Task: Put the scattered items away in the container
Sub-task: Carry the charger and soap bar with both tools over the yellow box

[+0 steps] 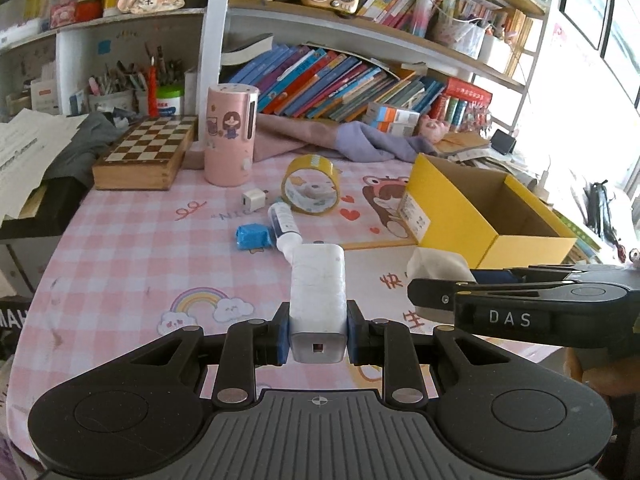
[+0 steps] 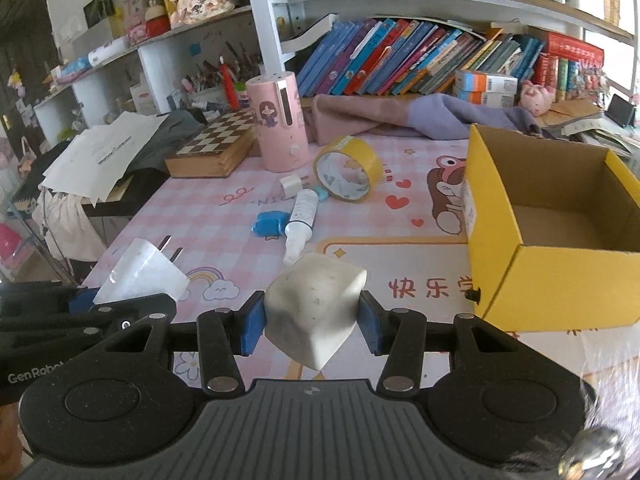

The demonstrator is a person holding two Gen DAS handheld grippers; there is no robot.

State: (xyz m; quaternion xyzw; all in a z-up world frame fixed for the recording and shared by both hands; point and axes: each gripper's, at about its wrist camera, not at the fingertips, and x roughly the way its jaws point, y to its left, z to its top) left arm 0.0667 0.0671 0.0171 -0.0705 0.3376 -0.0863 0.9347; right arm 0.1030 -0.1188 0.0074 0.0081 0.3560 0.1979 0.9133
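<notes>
Both tongs were loaded and raised above the pink checked tablecloth (image 2: 192,216). The left gripper (image 1: 318,330) was clamped narrow on a white charger plug (image 1: 318,292); the right gripper (image 2: 312,322) was closed at a middling width on a white eraser block (image 2: 316,304).

The yellow cardboard box (image 2: 532,276), open at the top and apparently empty, stood ahead and to the right of the right gripper, and farther to the right of the left one. The step in hand appeared to be the carry to that box. To do it well, each load should probably clear the near rim before its jaws part, with the right gripper leading since it was nearer, so that the two tongs, close side by side, do not foul each other. The eraser block sat cornerwise between the pads, so a steady squeeze seemed wise.

The charger plug's long axis ran forward along the left gripper's fingers; its socket face was turned back to the left wrist camera, and in the right wrist view its prongs pointed away and upward. The eraser block had no clear long axis, one corner hanging below the pads.

Ahead of both tongs lay a blue eraser (image 1: 251,236), a small bottle (image 1: 285,226), a small white adapter (image 1: 253,199) and a yellow tape roll (image 1: 312,186).
</notes>
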